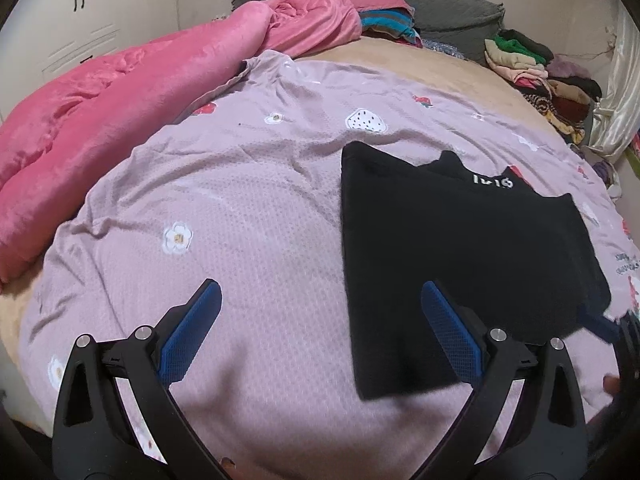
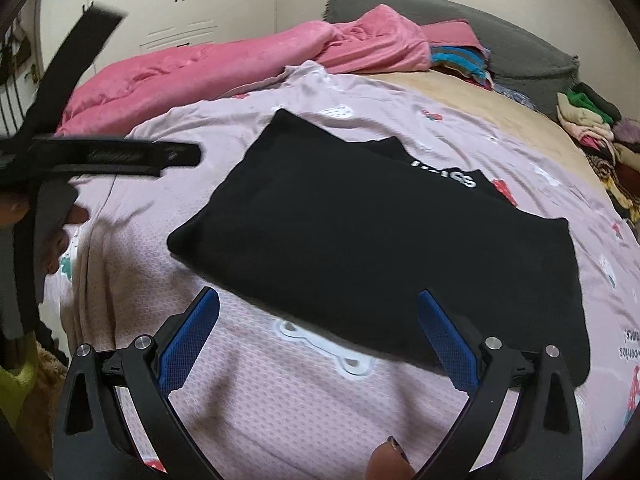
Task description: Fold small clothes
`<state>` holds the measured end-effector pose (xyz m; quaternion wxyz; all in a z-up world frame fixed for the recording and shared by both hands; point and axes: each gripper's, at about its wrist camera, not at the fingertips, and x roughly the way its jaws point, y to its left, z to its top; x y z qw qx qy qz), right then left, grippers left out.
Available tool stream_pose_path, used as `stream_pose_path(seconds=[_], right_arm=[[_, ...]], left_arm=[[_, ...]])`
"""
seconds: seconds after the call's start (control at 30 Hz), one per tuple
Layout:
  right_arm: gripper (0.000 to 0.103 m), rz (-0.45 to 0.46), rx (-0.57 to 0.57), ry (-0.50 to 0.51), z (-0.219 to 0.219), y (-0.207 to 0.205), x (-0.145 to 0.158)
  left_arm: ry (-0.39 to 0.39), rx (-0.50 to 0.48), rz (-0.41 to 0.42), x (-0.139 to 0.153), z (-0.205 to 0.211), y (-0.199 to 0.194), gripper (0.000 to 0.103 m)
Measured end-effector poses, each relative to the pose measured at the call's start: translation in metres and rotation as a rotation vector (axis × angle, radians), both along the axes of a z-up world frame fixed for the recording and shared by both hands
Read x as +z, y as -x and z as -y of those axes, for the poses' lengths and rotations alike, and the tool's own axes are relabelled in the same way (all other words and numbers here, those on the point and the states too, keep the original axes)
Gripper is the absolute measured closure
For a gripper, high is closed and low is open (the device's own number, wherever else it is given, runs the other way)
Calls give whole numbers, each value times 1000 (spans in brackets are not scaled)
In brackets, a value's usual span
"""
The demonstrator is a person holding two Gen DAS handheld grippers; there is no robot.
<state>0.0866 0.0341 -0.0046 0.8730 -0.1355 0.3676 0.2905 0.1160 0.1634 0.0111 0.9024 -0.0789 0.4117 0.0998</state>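
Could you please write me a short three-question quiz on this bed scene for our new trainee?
1. True or false: the left tool is open and holds nothing.
2. What does the black garment lie on? A) the pink blanket B) the flowered sheet C) the grey pillow
3. Fill in: the letters on the garment are ____ in colour.

Key: 1 true. 2 B, the flowered sheet; the pink blanket and grey pillow lie farther back. 3 white.

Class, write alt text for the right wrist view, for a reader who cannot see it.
A folded black garment with white lettering lies on a lilac flower-print sheet, just ahead of the open right gripper. The left gripper shows blurred at the left edge, and a pink blanket is heaped behind.
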Motion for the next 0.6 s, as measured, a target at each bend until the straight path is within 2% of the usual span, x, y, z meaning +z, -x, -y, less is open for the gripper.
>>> stream_pose_path(seconds=[0.3,0.6], right_arm=[[5,37,60,105,-38,0,-20],[5,132,100,231,-69,3,-40]], left_arm=[[-20,-4,-34,-11,-6,-39,10],[-34,-5,-58,-24,-14,-68,10]])
